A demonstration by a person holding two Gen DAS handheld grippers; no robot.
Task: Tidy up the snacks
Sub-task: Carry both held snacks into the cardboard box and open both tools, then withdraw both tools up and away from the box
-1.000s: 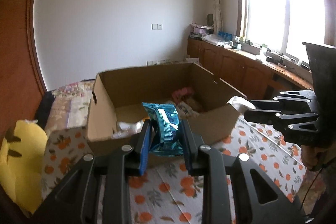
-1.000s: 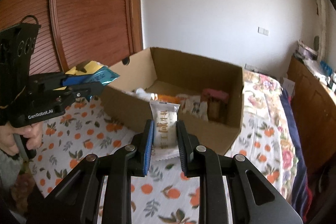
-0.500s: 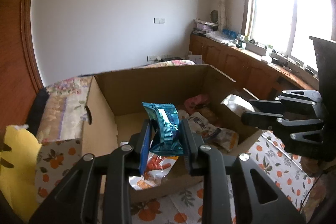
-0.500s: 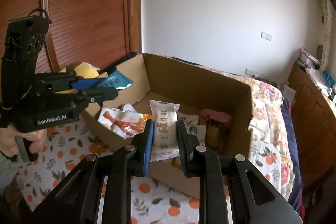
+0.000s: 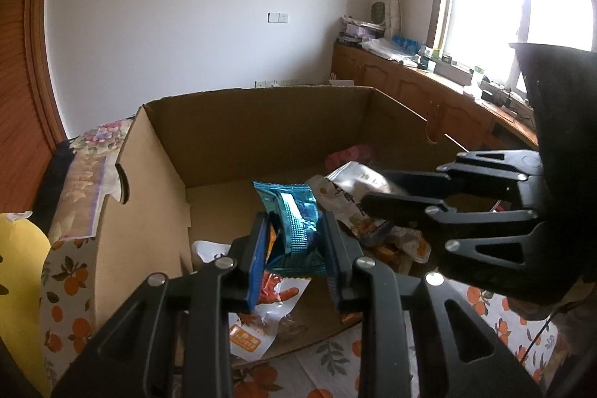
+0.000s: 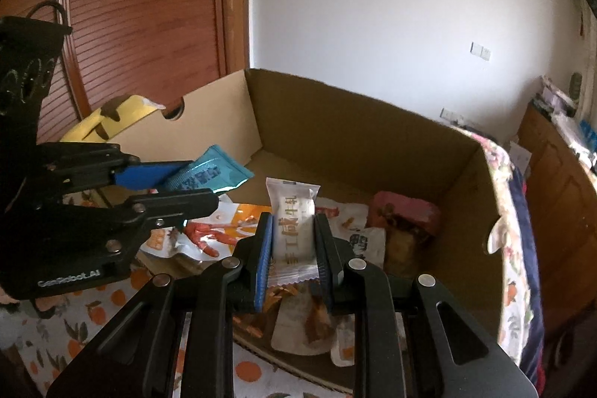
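Observation:
An open cardboard box (image 5: 261, 137) (image 6: 354, 137) holds several snack packets, among them a white and orange one (image 6: 209, 230) and a pink one (image 6: 405, 211). My left gripper (image 5: 294, 237) is shut on a teal foil packet (image 5: 294, 222) and hangs over the box's left part; from the right wrist view that gripper (image 6: 186, 185) and the teal packet (image 6: 209, 174) show side-on. My right gripper (image 6: 294, 237) is shut on a white packet with orange print (image 6: 294, 222), above the snacks in the box. In the left wrist view the right gripper (image 5: 377, 193) reaches in from the right.
The box stands on a cloth with orange fruit print (image 5: 324, 372). A yellow cushion (image 5: 18, 286) lies left of the box. A flowered quilt (image 6: 503, 174) lies beyond the box's right wall. Wooden cabinets (image 5: 429, 92) run under the window, a wooden door (image 6: 149, 6) at far left.
Both grippers have moved forward and down, from in front of the box to over its inside, each still holding its packet. More of the snacks inside the box now show.

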